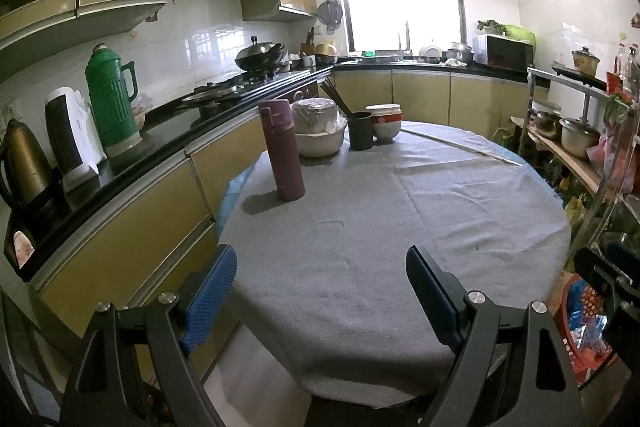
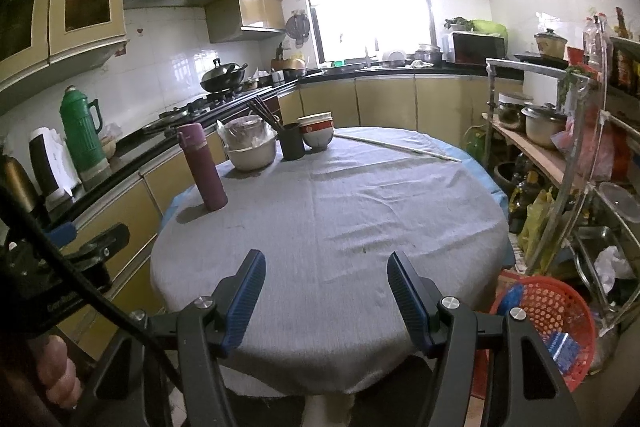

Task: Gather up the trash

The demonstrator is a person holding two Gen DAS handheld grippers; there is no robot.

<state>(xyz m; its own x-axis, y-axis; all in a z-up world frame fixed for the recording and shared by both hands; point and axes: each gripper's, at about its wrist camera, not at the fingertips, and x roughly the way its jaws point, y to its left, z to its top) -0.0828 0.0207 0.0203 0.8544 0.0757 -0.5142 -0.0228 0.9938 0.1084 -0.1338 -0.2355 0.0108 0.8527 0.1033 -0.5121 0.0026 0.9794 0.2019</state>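
Hovering over the table (image 2: 340,211), both grippers, left (image 1: 320,291) and right (image 2: 326,297), gape empty. Trash looks collected already; the red basket (image 2: 560,311) holds wrappers, so probably only a last check remains.

a round table (image 1: 400,227) under a grey cloth carries a flask (image 1: 282,151) at ten o'clock, bowls (image 1: 320,131), a cup (image 1: 361,131) and a stick (image 1: 460,147) toward twelve.
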